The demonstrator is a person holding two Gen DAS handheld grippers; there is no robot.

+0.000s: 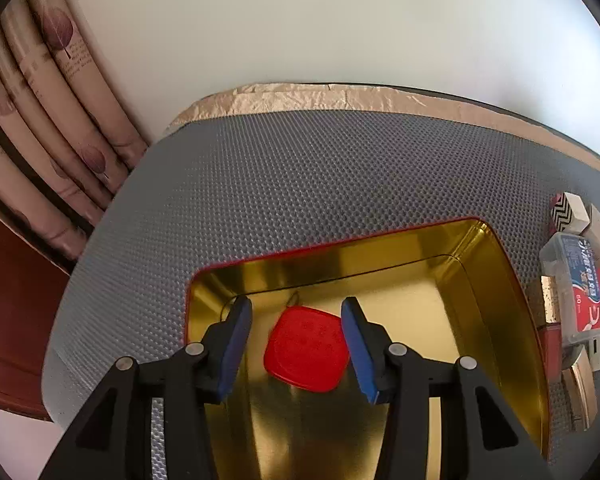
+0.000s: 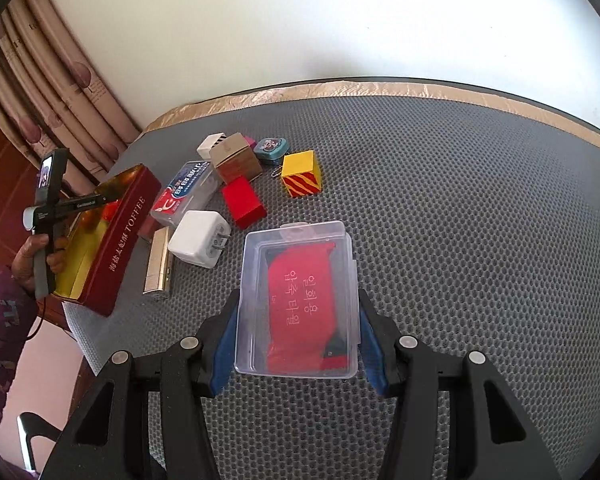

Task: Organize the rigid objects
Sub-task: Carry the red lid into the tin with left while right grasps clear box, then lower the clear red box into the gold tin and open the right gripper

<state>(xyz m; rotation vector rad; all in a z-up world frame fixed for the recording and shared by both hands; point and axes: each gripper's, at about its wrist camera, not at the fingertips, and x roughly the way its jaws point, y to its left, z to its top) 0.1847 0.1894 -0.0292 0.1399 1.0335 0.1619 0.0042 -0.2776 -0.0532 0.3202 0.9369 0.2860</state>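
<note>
Right gripper (image 2: 298, 336) has its two blue fingers (image 2: 225, 344) on both long sides of a clear plastic box (image 2: 298, 300), and the fingers look like they touch it, so I think it is pinching the box. That box sits on the gray bumpy mat (image 2: 460, 220), just in front of the pile of small things. It has a see-through lid with a little snap tab on the far edge, and inside is something red with light writing on it. I think the box is light and stiff, but its walls are thin and smooth, so it could slip or bend if squeezed too hard. Holding it by the long sides near the middle looks like the best spot. Left gripper (image 1: 296, 320) is spread wide over the gold tin (image 1: 480, 280) and holds nothing. A red tag (image 1: 306, 348) with round corners lies flat on the tin's shiny floor, between the two blue fingers but not touching them. It looks hard, thin and light. From the right camera the tin is red outside, with the word TOFFEE on its side, and stands left of the pile. Near it are a white plug (image 2: 199, 238), a red block (image 2: 243, 202) and a yellow cube (image 2: 302, 174).
</note>
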